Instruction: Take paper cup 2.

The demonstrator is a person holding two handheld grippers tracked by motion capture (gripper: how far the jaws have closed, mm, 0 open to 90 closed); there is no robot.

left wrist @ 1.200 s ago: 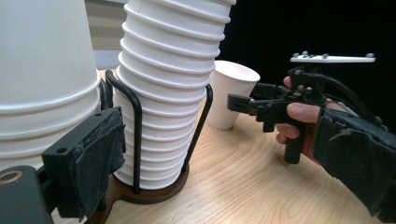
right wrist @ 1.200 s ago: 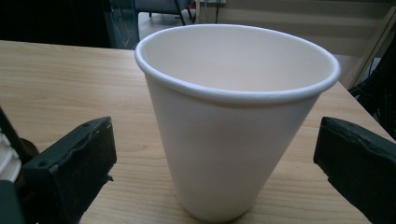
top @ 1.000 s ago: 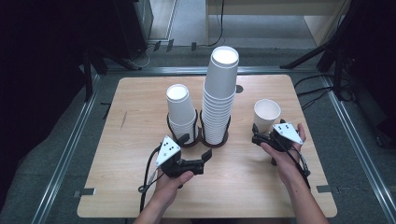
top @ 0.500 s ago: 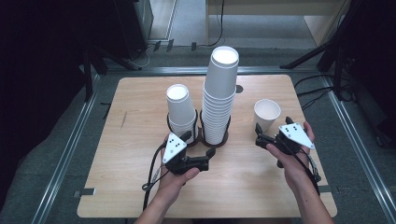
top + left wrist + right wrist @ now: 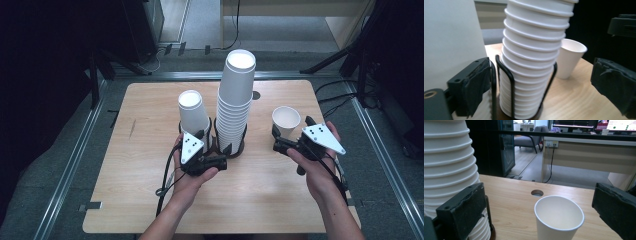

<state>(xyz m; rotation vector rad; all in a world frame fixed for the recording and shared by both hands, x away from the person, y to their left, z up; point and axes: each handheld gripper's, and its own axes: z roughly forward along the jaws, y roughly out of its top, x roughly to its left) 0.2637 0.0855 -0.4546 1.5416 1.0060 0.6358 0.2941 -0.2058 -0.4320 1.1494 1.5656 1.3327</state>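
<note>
Two hands are reaching in over a pale wooden worktop (image 5: 150, 200) from its near edge, each carrying a black gripper topped with a grey three-cornered plate. The left gripper (image 5: 212, 150) is sitting low in a cupped palm, forearm angling up from the near edge, its fingers (image 5: 471, 87) pointing at the foot of a tall stack of white paper cups (image 5: 235, 105) standing in a black wire holder (image 5: 510, 82). Those fingers are standing wide apart with nothing pinched between them and have just been closing a little; in the left gripper view one pad is lying beside the holder's wire, whether touching it cannot be told. A shorter stack of cups (image 5: 192, 112) is standing just to the left of the tall one, in a holder of its own.

The right gripper (image 5: 290, 142) is being held in a raised hand, wrist bent slightly inward, just beside a single white cup (image 5: 286, 120) that is standing upright and open-mouthed on the worktop to the right of the tall stack. In the right gripper view the cup (image 5: 559, 220) is sitting between the two spread fingers (image 5: 616, 210), clear of both pads, so the right gripper is wide open and gripping nothing
</note>
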